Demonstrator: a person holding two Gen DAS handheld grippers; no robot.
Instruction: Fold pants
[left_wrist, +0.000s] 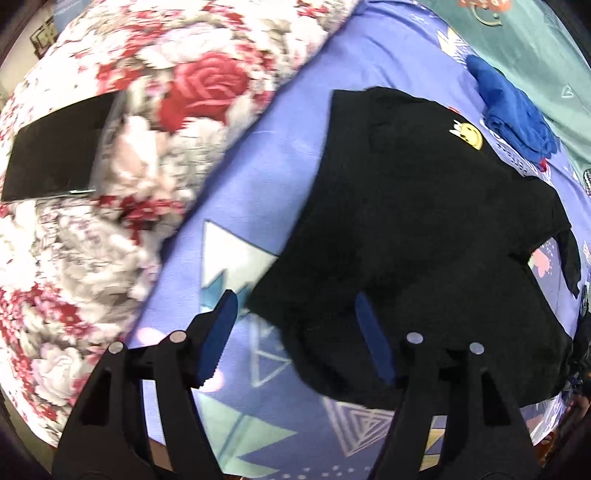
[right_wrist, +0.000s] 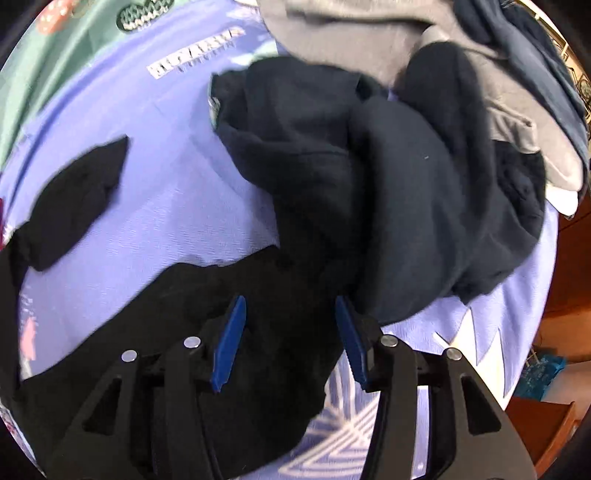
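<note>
- One pair of soft black pants with a small yellow smiley patch (left_wrist: 417, 221) lies folded on the lilac bedsheet printed with pale triangles (left_wrist: 258, 155), near the bed's front edge.
- Two grippers, each with black plastic arms and two blue ridged pads.
- The left gripper (left_wrist: 295, 332) stands with its jaws apart over the pants' near corner, nothing pinched; one pad is over the sheet, the other over the black cloth.
- The right gripper (right_wrist: 290, 332) also has its jaws apart, over the black fabric, not gripping it.
- One heap of dark navy and black garments (right_wrist: 388, 177), rumpled, with one grey cloth (right_wrist: 351, 33) behind it.
- One folded bright blue cloth (left_wrist: 513, 110) towards the far edge.
- One plush blanket with red and white roses (left_wrist: 110, 184) along the side, one flat black rectangular case (left_wrist: 55, 155) on it.
</note>
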